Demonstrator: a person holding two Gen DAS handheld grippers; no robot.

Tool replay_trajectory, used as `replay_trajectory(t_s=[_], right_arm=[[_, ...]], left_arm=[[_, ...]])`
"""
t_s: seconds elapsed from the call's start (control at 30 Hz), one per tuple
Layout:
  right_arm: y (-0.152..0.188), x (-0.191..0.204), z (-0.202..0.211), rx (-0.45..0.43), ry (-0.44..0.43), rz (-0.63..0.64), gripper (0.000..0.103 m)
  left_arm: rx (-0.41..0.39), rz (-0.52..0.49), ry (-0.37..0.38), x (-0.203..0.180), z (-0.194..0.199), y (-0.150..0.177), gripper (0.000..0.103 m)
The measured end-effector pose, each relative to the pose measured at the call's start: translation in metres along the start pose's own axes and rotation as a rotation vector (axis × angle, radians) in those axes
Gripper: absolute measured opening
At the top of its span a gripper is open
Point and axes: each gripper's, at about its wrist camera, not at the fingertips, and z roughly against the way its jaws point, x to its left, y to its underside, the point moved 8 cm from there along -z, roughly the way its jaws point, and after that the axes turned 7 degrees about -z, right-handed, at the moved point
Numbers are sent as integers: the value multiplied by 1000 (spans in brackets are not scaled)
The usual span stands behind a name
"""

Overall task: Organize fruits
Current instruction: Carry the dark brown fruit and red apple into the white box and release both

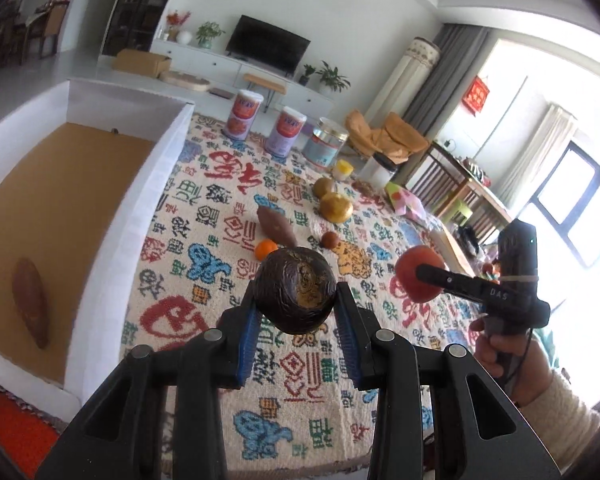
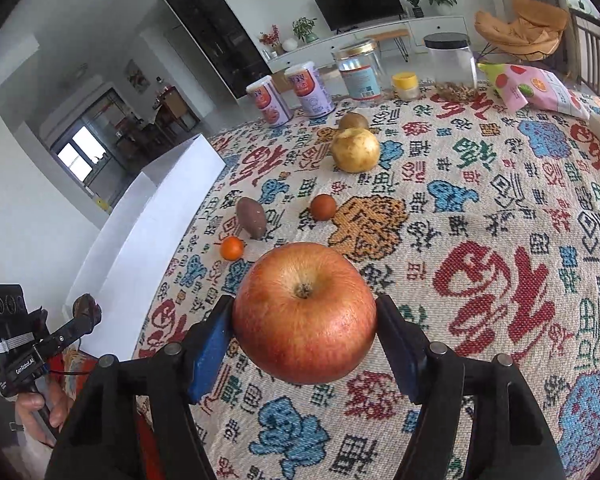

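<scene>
My left gripper (image 1: 296, 312) is clenched on a dark, wrinkled passion fruit (image 1: 295, 291), lifted clear above the patterned tablecloth (image 1: 204, 216). My right gripper (image 2: 304, 316) grasps a red apple (image 2: 305, 312) between its blue pads, also off the cloth (stem dimple facing the camera). To the left sits a white box (image 1: 156, 216) with a brown floor, one sweet potato (image 1: 31, 307) lying in it. Farther across the cloth lie another sweet potato (image 2: 252, 217), a small orange (image 2: 232, 248), a brown round fruit (image 2: 323, 207), a yellow pear (image 2: 355, 149) and a kiwi (image 2: 353, 121) behind it. Jars and tins (image 2: 359, 73) line the far edge.
</scene>
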Motion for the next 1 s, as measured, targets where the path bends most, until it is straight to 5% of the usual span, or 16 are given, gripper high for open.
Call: replay_trajectory(t_s=[0.13, 0.23, 0.37, 0.5, 0.63, 0.77, 0.9, 1.0], right_arm=[[-6, 131, -35, 72, -202, 142, 70], [-5, 224, -74, 130, -299, 252, 70], [11, 317, -141, 228, -295, 405, 70], [38, 351, -208, 325, -154, 524, 70], [52, 354, -247, 359, -28, 580, 71], [20, 364, -219, 201, -90, 539, 71], [-26, 344, -146, -21, -128, 531, 91], [-42, 289, -93, -160, -60, 535, 99]], left_arm=[[-48, 99, -153, 76, 40, -41, 36], [18, 183, -310, 155, 34, -48, 36], [159, 304, -452, 240, 9, -28, 36], [257, 350, -511, 273, -9, -6, 37], [243, 324, -571, 283, -10, -9, 45], [122, 284, -617, 261, 14, -29, 72], [-2, 167, -541, 189, 25, -49, 84], [-27, 65, -408, 115, 14, -48, 88]])
